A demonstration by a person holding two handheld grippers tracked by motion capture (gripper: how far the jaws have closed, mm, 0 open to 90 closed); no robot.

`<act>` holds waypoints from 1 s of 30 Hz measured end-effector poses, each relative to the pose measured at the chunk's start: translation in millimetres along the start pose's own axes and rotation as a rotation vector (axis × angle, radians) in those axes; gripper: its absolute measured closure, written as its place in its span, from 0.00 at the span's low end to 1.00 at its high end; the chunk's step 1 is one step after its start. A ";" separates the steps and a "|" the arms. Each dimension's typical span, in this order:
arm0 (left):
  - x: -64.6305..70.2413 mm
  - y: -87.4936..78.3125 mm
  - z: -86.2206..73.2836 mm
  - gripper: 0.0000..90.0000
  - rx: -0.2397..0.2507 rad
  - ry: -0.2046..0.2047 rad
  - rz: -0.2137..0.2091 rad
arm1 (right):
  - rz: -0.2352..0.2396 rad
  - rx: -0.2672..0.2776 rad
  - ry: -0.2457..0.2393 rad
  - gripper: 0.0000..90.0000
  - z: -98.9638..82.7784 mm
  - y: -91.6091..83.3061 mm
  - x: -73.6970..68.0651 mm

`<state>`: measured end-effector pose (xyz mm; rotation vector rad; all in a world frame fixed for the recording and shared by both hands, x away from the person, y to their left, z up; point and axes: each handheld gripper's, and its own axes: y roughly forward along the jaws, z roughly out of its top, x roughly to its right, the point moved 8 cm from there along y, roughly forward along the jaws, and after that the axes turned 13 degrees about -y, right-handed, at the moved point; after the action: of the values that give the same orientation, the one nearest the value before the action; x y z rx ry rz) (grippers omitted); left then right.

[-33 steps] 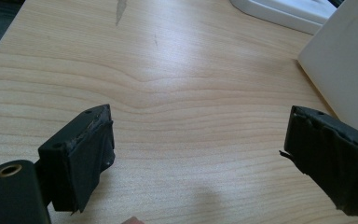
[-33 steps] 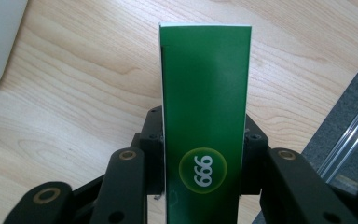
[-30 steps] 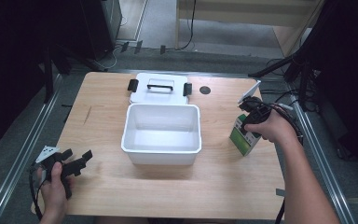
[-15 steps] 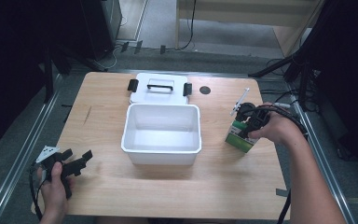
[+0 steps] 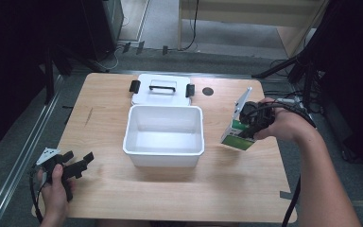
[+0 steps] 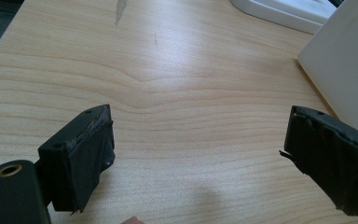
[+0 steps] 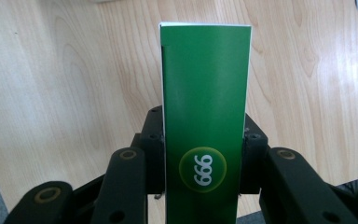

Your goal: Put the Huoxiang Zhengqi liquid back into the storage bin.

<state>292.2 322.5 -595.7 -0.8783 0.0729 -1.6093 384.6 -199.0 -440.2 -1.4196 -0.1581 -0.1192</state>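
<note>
On a wooden worktop [image 5: 123,198], a white tub [image 5: 164,135] sat open at centre, its lid [image 5: 159,89] lying just behind it. The right tool [image 5: 246,124] gripped a tilted green-and-white carton [image 5: 236,135] beside the tub, while the left tool [image 5: 78,163] rested with jaws parted near the front left corner.

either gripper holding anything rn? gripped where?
Right gripper clamps the green carton across its two side faces, fingers on either side. Left gripper is open, holding nothing.
</note>
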 end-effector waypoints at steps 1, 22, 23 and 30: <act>0.0 0.0 0.0 0.10 0.000 0.000 -0.001 | 0.002 0.004 -0.004 0.72 1.3 -1.4 0.2; 0.9 0.6 -0.5 0.10 -0.004 0.004 -0.005 | -0.006 0.001 -0.056 0.71 38.6 -53.0 4.3; 0.8 0.6 -0.5 0.10 -0.004 0.001 -0.005 | -0.010 -0.004 -0.057 0.71 39.8 -55.4 4.9; 0.8 0.6 -0.5 0.10 -0.004 0.000 -0.006 | 0.001 -0.005 -0.066 0.71 54.9 -70.3 4.8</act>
<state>292.5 321.4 -596.0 -0.8826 0.0737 -1.6156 374.8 -155.0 -363.1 -1.4291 -0.2111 -0.0721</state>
